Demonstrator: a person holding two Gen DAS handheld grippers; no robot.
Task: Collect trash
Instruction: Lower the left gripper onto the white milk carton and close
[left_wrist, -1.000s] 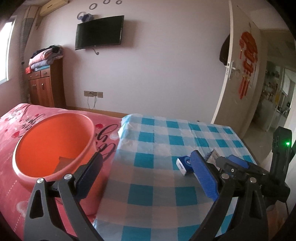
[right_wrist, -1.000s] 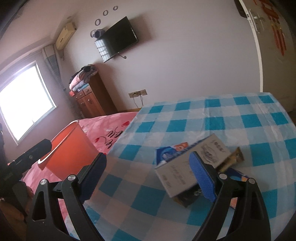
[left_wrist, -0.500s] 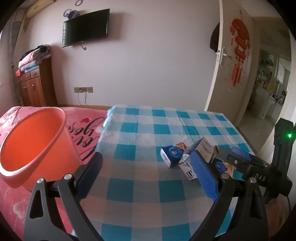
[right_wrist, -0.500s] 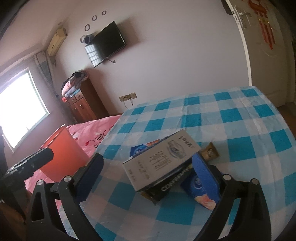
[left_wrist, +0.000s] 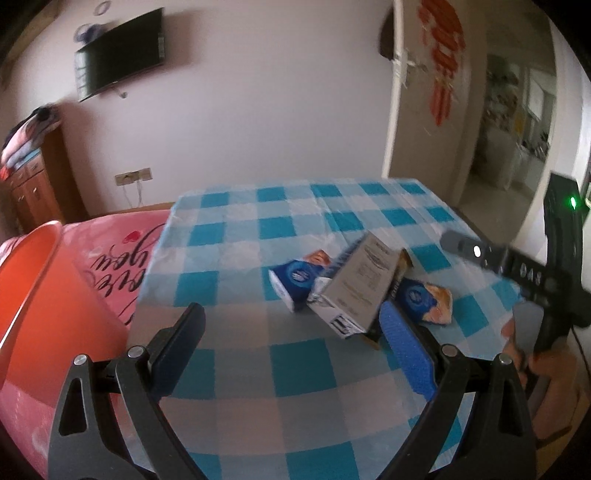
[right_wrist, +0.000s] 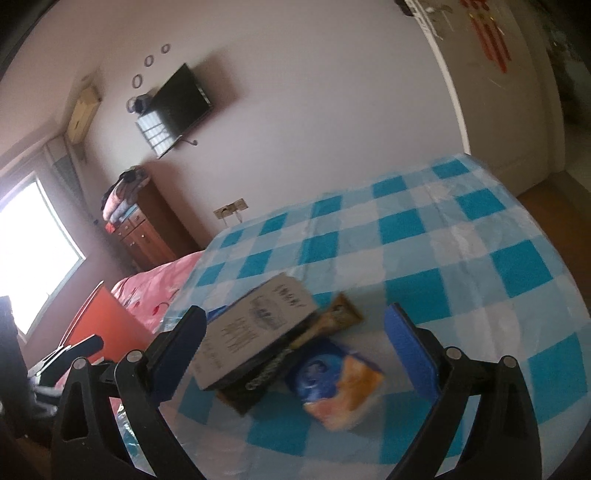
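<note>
Soft daylight, moderately bright. Blown-out bright rectangular window (right_wrist: 33, 254) at 9 o'clock in right wrist view. Motion blur softens both views, worst on blue-and-orange plastic packet (right_wrist: 336, 384). Fisheye bending, black vignette at corners.

A plain wall (left_wrist: 258, 92) carries a television (left_wrist: 118, 72) at upper left. A wooden cabinet (right_wrist: 147, 229) stands lower left beside a bright window (right_wrist: 29, 240). A white door (left_wrist: 413, 92) stands open at upper right.

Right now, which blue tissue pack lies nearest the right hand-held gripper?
The blue-and-orange tissue pack between its open fingers; the other blue pack lies beyond the grey carton.
</note>
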